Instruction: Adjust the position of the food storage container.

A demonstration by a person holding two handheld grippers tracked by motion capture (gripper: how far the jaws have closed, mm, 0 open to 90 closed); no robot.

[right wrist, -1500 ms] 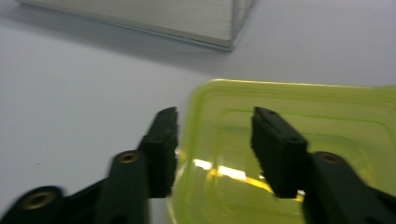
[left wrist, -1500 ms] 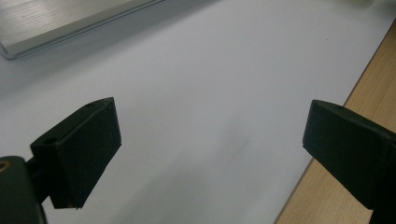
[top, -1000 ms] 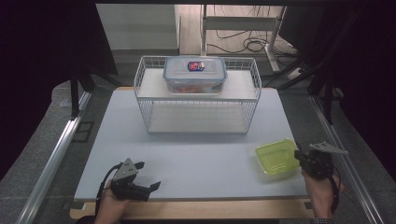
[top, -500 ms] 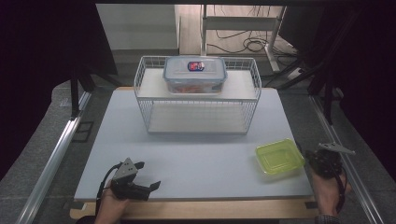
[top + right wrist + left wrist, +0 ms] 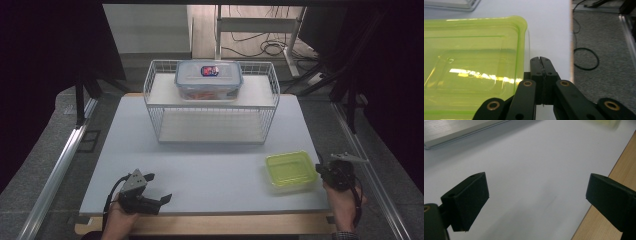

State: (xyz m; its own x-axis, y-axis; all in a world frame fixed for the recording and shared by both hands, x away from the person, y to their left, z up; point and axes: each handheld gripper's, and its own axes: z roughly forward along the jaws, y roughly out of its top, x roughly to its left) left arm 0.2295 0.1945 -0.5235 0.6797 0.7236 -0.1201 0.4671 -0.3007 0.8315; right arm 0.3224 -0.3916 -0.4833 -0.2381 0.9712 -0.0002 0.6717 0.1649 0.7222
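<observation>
Two grippers sit low at the near edge of the tabletop (image 5: 200,165), one at each near corner. The left gripper (image 5: 150,197), held in the person's left hand (image 5: 120,220), rests by the near left corner with its jaws spread wide apart and nothing between them; in the left gripper view the two black jaws frame bare white surface, with the wooden front edge strip (image 5: 604,220) running under the right-hand jaw. The right gripper (image 5: 320,170), held in the person's right hand (image 5: 342,205), sits at the right edge near the near right corner, and in the right gripper view its jaws are pressed flat together, tips meeting with nothing caught between them. A translucent green lid (image 5: 291,170) lies flat on the tabletop just beside that gripper, toward the table's middle; in the right gripper view the lid (image 5: 474,67) spreads across the left side, its rounded corner rim close alongside the closed jaw tips, and whether rim and jaws touch cannot be told. The lid is well apart from the left gripper, across the width of the tabletop. At the far edge stands a white wire basket (image 5: 212,107) with a shelf, and on that shelf rests a clear lidded container (image 5: 208,80) bearing a small dark label.
</observation>
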